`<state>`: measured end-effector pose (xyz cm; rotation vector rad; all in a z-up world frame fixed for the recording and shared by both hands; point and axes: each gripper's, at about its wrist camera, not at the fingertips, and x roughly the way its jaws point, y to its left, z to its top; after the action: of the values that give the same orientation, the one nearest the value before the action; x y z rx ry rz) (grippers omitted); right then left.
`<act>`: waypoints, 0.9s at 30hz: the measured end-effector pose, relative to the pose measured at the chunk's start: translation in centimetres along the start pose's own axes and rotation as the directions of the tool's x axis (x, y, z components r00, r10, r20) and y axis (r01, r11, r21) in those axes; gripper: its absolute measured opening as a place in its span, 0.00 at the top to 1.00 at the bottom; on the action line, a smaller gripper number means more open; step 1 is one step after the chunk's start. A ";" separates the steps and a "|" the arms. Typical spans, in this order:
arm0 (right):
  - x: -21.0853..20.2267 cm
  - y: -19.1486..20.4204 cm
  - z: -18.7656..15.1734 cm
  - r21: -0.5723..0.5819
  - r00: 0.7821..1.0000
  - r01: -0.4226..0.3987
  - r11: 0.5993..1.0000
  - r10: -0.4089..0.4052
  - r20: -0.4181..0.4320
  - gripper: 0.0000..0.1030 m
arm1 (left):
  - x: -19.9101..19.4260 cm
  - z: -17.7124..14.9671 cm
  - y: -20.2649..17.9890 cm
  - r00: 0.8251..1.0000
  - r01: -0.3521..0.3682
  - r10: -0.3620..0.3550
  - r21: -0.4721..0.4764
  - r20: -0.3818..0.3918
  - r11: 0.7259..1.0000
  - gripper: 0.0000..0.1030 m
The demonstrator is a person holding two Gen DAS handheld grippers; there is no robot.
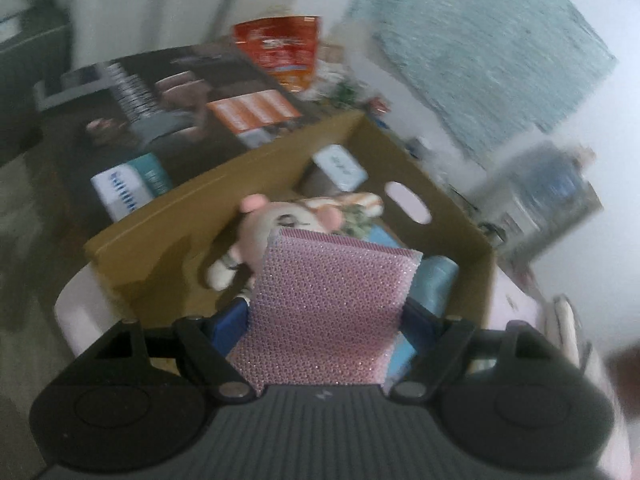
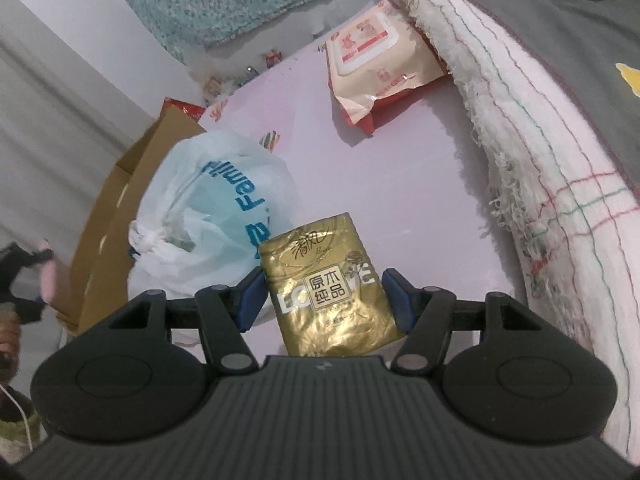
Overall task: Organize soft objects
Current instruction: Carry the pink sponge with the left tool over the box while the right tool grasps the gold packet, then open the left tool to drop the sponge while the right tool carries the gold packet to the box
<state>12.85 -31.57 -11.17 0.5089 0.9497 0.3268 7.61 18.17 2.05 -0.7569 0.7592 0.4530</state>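
In the left wrist view my left gripper (image 1: 324, 320) is shut on a pink mesh sponge (image 1: 332, 300) and holds it over an open cardboard box (image 1: 420, 152). A pink and white plush toy (image 1: 280, 228), a light blue pack (image 1: 340, 168) and a blue cylinder (image 1: 436, 284) lie inside the box. In the right wrist view my right gripper (image 2: 324, 300) has its jaws around a gold tissue pack (image 2: 328, 280) lying on the pink table (image 2: 400, 160); whether the pads grip it I cannot tell.
A knotted white plastic bag (image 2: 212, 216) stands left of the tissue pack, beside the cardboard box (image 2: 120, 200). A wet wipes pack (image 2: 380, 64) lies at the table's far side. A folded white towel (image 2: 540, 168) runs along the right. Printed cartons (image 1: 180, 104) stand behind the box.
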 end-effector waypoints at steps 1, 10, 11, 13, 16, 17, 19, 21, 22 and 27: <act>0.0 0.0 0.0 0.003 1.000 -0.003 1.000 0.003 0.002 0.40 | 0.1 -0.1 0.4 1.000 -0.019 0.020 -0.029 0.008 0.999 0.20; -1.2 -0.7 -1.0 0.034 1.000 -0.011 0.999 0.011 0.005 0.39 | 0.9 -1.2 1.9 0.994 -0.087 0.095 -0.151 0.046 0.985 0.14; -1.5 -0.7 -1.1 0.033 1.000 -0.010 0.999 0.010 0.007 0.39 | 0.8 -1.3 1.9 0.994 -0.086 0.095 -0.149 0.052 0.985 0.14; -2.0 -0.5 -1.1 0.030 1.000 -0.015 0.999 0.014 0.013 0.39 | 0.4 -1.5 1.9 0.993 -0.081 0.093 -0.146 0.071 0.986 0.13; -3.0 0.4 -0.8 0.022 0.999 -0.029 0.999 0.028 0.031 0.39 | -0.2 -1.5 1.9 0.993 -0.060 0.074 -0.140 0.093 0.988 0.13; -3.6 1.0 -0.7 0.010 0.998 -0.045 0.999 0.044 0.041 0.39 | -0.5 -1.5 1.9 0.992 -0.051 0.065 -0.132 0.105 0.990 0.13; -4.3 2.6 -0.3 -0.015 0.996 -0.077 0.997 0.077 0.054 0.39 | -1.3 -1.3 1.8 0.990 -0.031 0.045 -0.106 0.132 0.994 0.13; -5.0 5.0 0.2 -0.058 0.990 -0.125 0.990 0.129 0.064 0.39 | -2.2 -1.1 1.8 0.986 -0.006 0.018 -0.078 0.165 0.997 0.12; -5.2 6.2 0.4 -0.078 0.986 -0.149 0.986 0.154 0.064 0.39 | -2.8 -1.0 1.8 0.983 0.006 0.007 -0.068 0.183 0.998 0.12; -4.2 15.0 2.1 -0.222 0.947 -0.312 0.924 0.320 0.000 0.39 | -5.3 -0.5 2.3 0.963 0.027 -0.030 0.015 0.269 1.000 0.06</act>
<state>11.59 -21.59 0.98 0.4620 0.7827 0.7054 2.57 18.76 4.81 -0.6779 0.4947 0.5134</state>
